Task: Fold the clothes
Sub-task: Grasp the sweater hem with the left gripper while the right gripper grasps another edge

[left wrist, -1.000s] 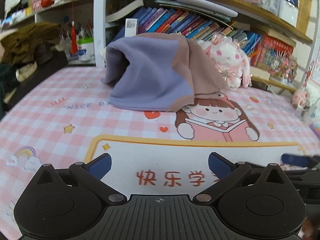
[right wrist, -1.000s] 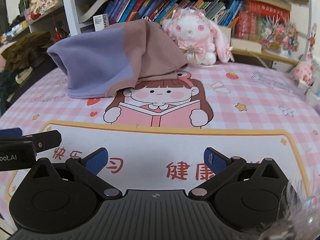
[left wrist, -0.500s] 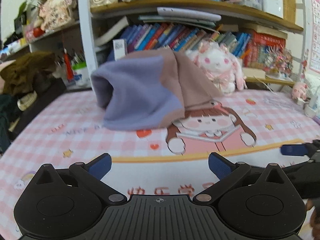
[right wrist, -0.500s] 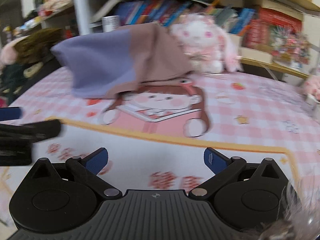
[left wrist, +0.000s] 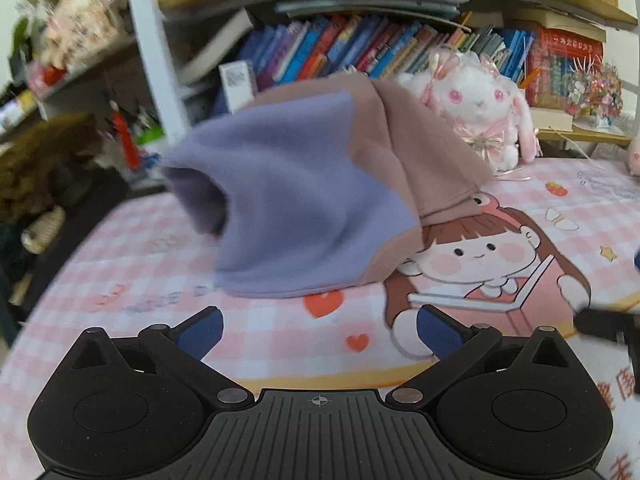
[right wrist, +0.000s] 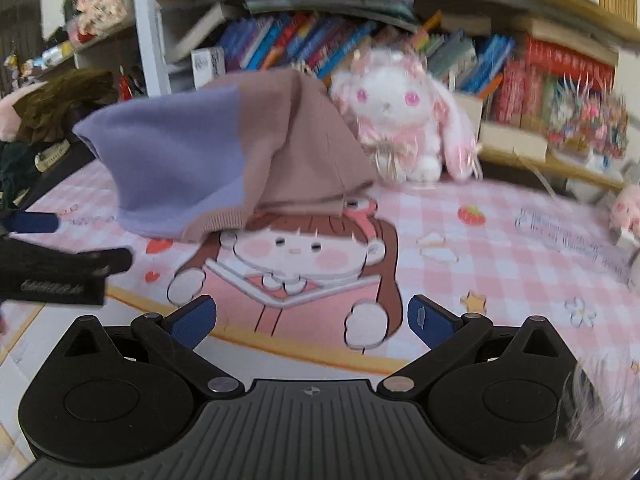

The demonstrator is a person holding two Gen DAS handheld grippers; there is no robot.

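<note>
A purple and dusty-pink garment (left wrist: 320, 184) lies heaped at the back of the pink checked table mat (left wrist: 132, 280), propped against the shelf. In the right wrist view the same garment (right wrist: 224, 160) sits left of centre. My left gripper (left wrist: 320, 330) is open a short way in front of the garment's hem, with nothing between its blue pads. My right gripper (right wrist: 312, 320) is open too, over the cartoon girl print (right wrist: 296, 264), short of the garment. The left gripper's finger (right wrist: 60, 272) shows at the left edge of the right wrist view.
A white plush rabbit (left wrist: 476, 120) sits right of the garment against a shelf of books (left wrist: 360, 48). Dark clothes (left wrist: 40, 168) lie piled at the left edge. Small pink toys (right wrist: 624, 208) stand at the far right.
Both grippers have moved forward toward the garment, which now looks larger and closer. Both stay open and hold nothing.
</note>
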